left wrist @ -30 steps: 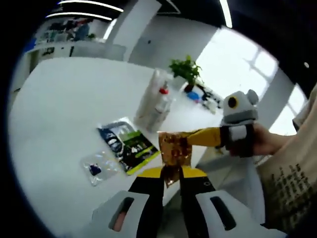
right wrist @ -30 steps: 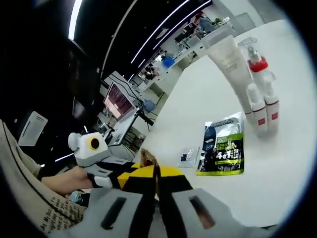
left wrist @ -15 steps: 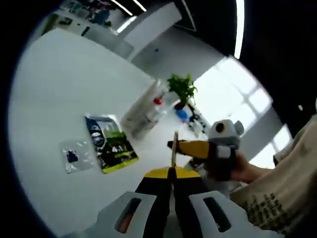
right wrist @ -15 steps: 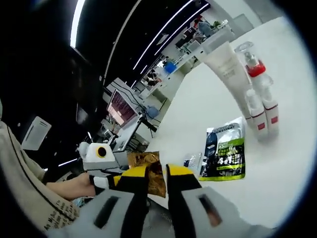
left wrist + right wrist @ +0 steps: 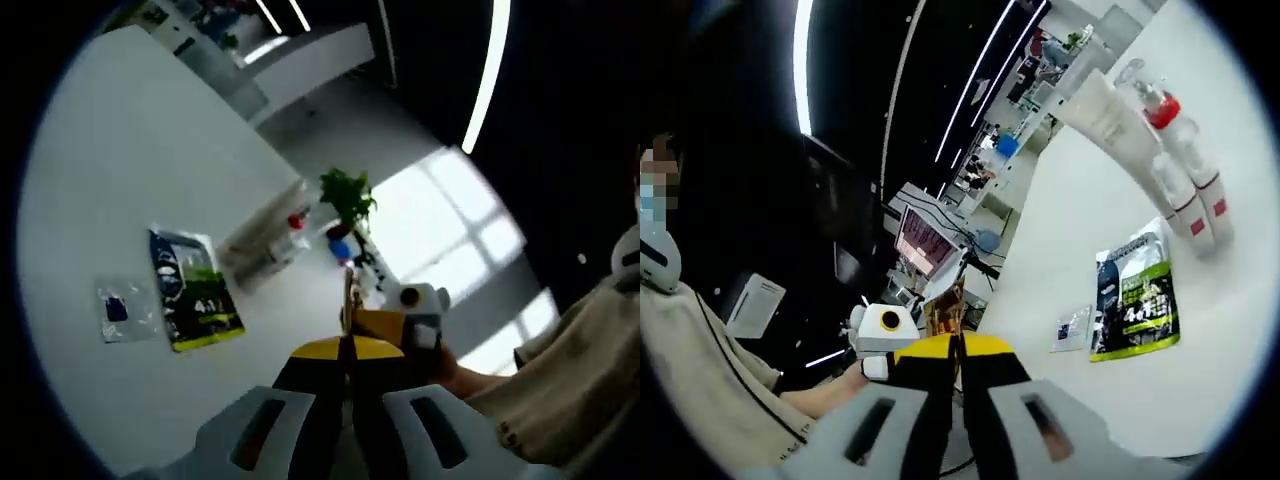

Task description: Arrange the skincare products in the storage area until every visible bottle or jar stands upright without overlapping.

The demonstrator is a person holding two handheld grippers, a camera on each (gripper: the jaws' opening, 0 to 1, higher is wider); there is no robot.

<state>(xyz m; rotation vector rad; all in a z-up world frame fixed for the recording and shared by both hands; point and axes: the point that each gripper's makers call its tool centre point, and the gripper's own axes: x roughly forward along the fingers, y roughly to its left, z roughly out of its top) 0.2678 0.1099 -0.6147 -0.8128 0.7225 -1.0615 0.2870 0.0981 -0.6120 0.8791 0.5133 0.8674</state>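
My left gripper (image 5: 346,352) has its fingers pressed together on a thin gold-brown sachet (image 5: 348,300), seen edge-on in the left gripper view as a narrow strip whose long axis rises straight out from between the tips. My right gripper (image 5: 958,348) has its fingers pinched on the same sachet (image 5: 946,310), which stands crinkled just above them in the right gripper view. The two grippers meet at the sachet, off the near edge of the white surface (image 5: 120,150).

On the surface a green-and-black packet (image 5: 192,290) lies flat, a small clear pouch (image 5: 122,308) just beside it. Farther along, a white tube (image 5: 1108,108) and red-labelled bottles (image 5: 1192,190) lean together, long axes slanted across the right gripper view; I cannot tell whether they stand or lie. A potted plant (image 5: 345,195) sits beyond.
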